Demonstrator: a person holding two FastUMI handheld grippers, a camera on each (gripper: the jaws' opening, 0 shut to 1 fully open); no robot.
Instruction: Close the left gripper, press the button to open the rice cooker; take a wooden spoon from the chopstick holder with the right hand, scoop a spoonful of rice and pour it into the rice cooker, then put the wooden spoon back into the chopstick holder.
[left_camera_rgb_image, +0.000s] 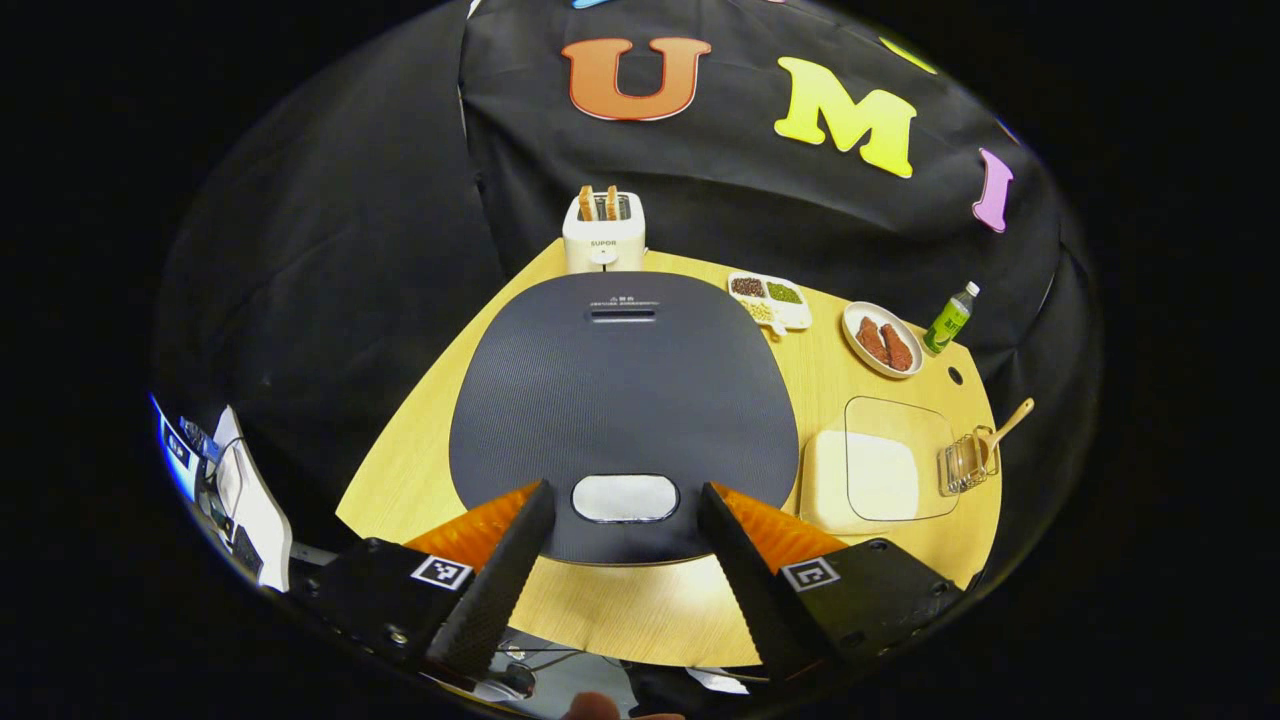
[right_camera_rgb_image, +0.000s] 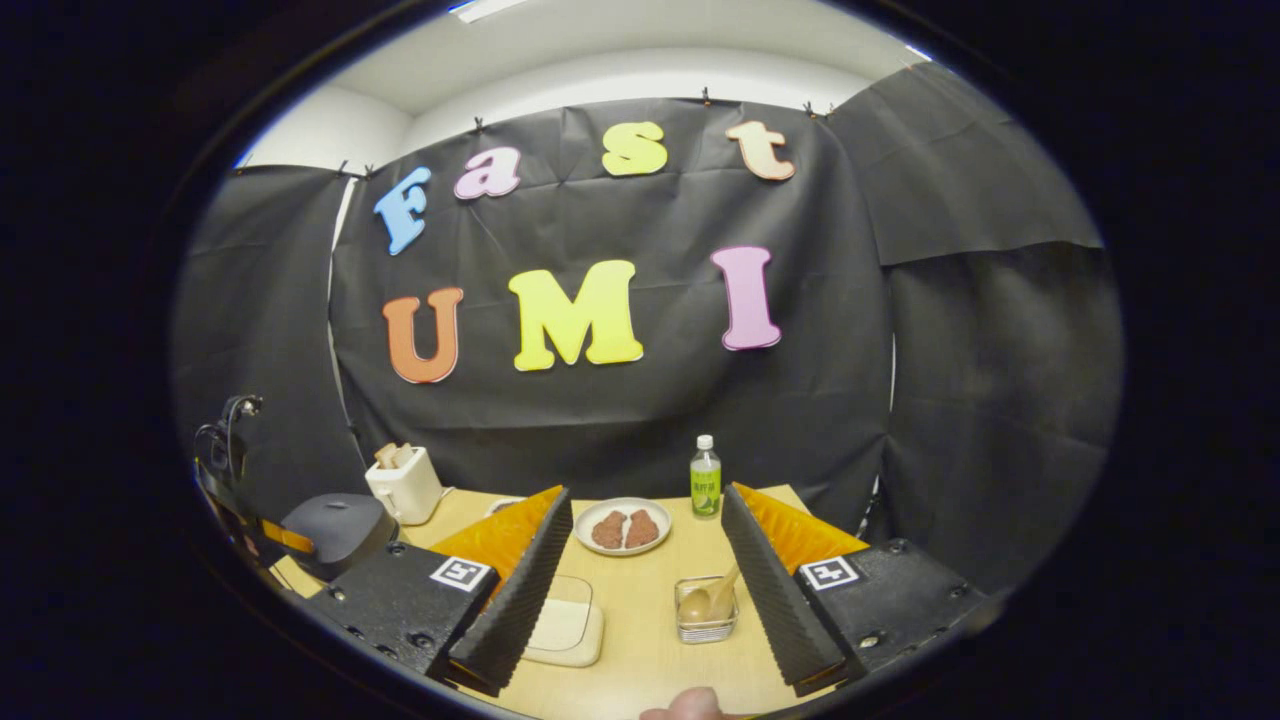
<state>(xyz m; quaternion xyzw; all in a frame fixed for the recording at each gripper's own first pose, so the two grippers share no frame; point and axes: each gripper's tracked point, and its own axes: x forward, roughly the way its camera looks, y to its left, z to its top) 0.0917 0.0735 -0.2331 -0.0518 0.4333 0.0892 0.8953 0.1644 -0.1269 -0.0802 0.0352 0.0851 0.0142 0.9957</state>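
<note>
Below the left hand-held gripper (left_camera_rgb_image: 622, 520), whose jaws stand wide apart and grasp nothing, lies the closed rice cooker (left_camera_rgb_image: 620, 400) on the table (left_camera_rgb_image: 400, 480), its pale button (left_camera_rgb_image: 625, 497) between the fingertips; a toaster (left_camera_rgb_image: 603, 232) stands at 12 o'clock; a lidded rice container (left_camera_rgb_image: 870, 470) and the chopstick holder (left_camera_rgb_image: 965, 462) with the wooden spoon (left_camera_rgb_image: 1005, 428) sit at 3 o'clock; the right hand-held gripper (right_camera_rgb_image: 645, 560) is likewise wide open and empty, the chopstick holder just ahead between its fingers, beyond it a plate (right_camera_rgb_image: 622, 526) and bottle (right_camera_rgb_image: 705, 478).
</note>
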